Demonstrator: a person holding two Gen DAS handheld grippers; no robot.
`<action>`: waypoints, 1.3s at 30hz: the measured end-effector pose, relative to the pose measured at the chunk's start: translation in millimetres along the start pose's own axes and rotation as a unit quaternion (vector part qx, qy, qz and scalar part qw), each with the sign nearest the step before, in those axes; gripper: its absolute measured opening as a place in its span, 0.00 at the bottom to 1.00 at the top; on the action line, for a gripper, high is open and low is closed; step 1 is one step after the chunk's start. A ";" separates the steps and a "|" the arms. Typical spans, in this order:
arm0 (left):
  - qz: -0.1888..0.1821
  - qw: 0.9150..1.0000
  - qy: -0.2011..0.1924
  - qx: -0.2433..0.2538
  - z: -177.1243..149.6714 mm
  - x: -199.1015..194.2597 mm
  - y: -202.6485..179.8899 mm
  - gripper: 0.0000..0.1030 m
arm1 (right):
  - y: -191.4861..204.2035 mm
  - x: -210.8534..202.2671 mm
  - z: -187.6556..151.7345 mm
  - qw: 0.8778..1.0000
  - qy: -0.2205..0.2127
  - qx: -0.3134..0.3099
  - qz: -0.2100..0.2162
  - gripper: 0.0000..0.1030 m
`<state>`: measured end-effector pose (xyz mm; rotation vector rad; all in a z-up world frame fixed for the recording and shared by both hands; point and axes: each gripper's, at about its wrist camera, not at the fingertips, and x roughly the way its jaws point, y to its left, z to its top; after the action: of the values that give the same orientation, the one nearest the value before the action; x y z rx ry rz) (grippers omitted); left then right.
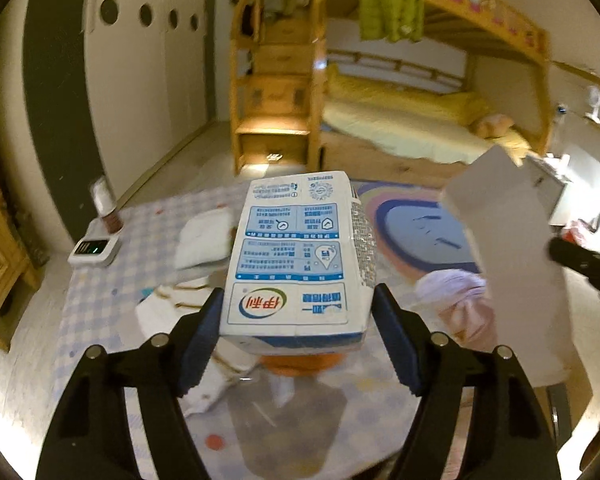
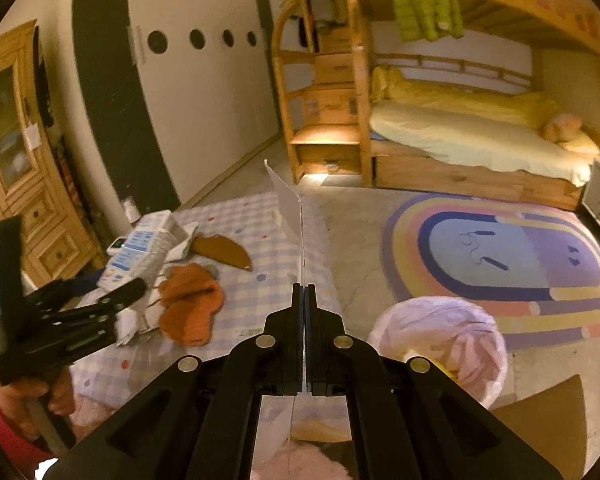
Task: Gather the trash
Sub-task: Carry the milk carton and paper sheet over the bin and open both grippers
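Note:
My left gripper (image 1: 298, 300) is shut on a white and blue milk carton (image 1: 300, 256) and holds it above the checked mat (image 1: 100, 300). The same carton (image 2: 148, 248) and the left gripper (image 2: 112, 296) show at the left of the right wrist view. My right gripper (image 2: 304, 292) is shut on a thin white sheet of card (image 2: 294, 216), seen edge-on. The card (image 1: 508, 248) shows broadside at the right of the left wrist view. A bin with a pink liner (image 2: 440, 340) stands on the floor just right of the right gripper.
On the checked mat (image 2: 260, 248) lie an orange cloth (image 2: 192, 304), a brown piece (image 2: 224, 254), white crumpled paper (image 1: 204, 240) and a small white device (image 1: 94, 250). A rainbow rug (image 2: 512, 264) lies to the right. A wooden bunk bed (image 2: 480, 140) stands behind.

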<state>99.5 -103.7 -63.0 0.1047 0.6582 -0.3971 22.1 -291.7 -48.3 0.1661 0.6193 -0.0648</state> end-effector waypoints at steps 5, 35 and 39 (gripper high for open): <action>-0.046 0.998 -0.014 0.033 1.9 -2.8 -49.6 0.70 | -28.5 -13.5 -9.6 0.999 -0.002 0.026 -0.036 0.00; -0.161 0.978 0.047 0.128 28.0 140.7 -219.7 0.81 | -186.8 62.0 -29.1 0.980 0.040 0.127 -0.148 0.17; -0.151 0.980 0.046 0.118 27.5 138.3 -207.8 0.81 | -187.7 57.0 -33.3 0.979 0.038 0.141 -0.145 0.20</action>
<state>133.4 -345.9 -120.1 0.2525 0.7191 -0.7676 28.8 -471.3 -133.6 0.3536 0.7053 -0.4305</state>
